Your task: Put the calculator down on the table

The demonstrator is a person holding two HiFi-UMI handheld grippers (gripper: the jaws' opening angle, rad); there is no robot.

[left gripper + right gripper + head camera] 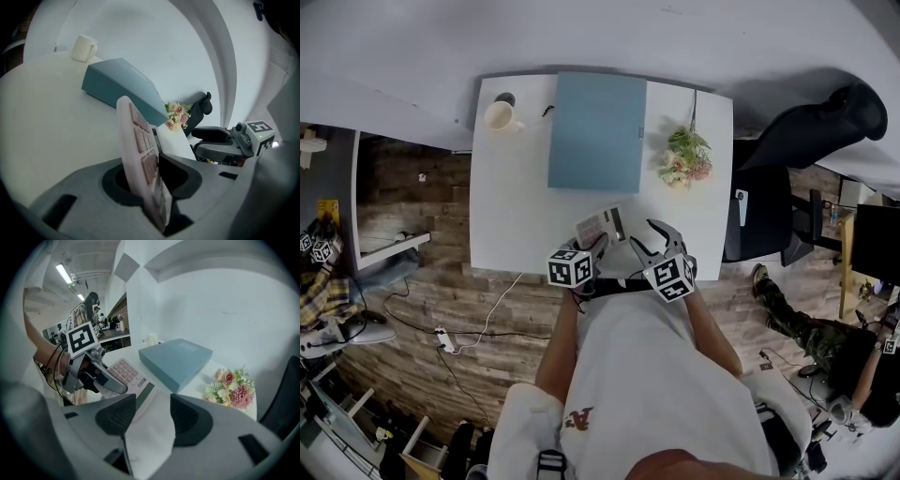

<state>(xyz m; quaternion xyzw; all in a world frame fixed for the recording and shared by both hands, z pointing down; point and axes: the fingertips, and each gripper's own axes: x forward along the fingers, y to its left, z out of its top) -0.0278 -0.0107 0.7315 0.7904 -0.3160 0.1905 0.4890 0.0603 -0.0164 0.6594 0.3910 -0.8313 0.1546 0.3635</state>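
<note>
The pale calculator (602, 228) with pinkish keys hovers tilted over the front edge of the white table (514, 211). My left gripper (596, 247) is shut on its near end. In the left gripper view the calculator (140, 154) stands edge-on between the two pads, keys facing right, and my left gripper (157, 174) clamps its lower part. My right gripper (645, 236) sits just right of it, open with nothing between the jaws. In the right gripper view, the calculator (126, 373) lies left of my right gripper (153, 416), with only bare table showing through the gap.
A flat blue box (597, 131) lies at the middle back of the table. A cream mug (500, 116) stands at the back left, and a small bunch of flowers (686, 157) lies at the right. A black chair (806, 141) stands beyond the right edge.
</note>
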